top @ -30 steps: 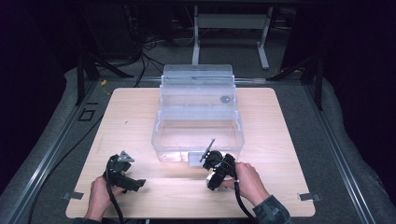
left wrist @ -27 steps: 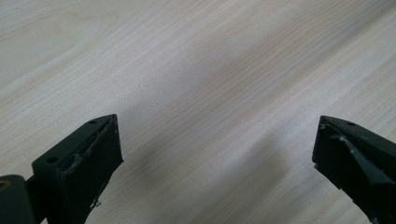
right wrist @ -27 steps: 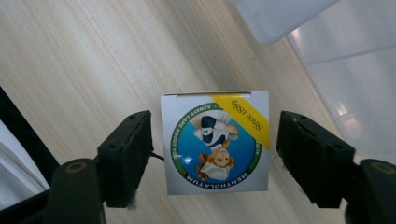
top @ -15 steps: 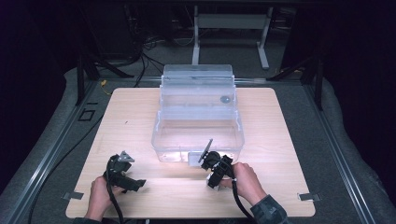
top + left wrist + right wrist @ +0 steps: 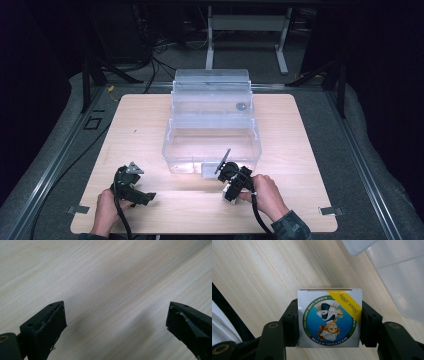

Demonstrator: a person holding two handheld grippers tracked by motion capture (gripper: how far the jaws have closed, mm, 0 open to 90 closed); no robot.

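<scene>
My right gripper (image 5: pixel 329 322) is shut on a small white box (image 5: pixel 329 317) with a round blue and green Mentholatum picture and a yellow corner band. Its jaws have just been closing, and both pads now press the box's sides. In the high view the right gripper (image 5: pixel 231 189) sits just in front of the clear plastic bin (image 5: pixel 212 131), with the box (image 5: pixel 228 194) low over the wooden table (image 5: pixel 150 125). My left gripper (image 5: pixel 141 197) rests at the front left of the table. Its jaws (image 5: pixel 116 322) stand wide open over bare wood.
The clear bin's front corner (image 5: pixel 392 270) lies close to the held box. An open clear lid (image 5: pixel 211 86) stands behind the bin. Dark padded floor and metal rails (image 5: pixel 55 155) surround the table.
</scene>
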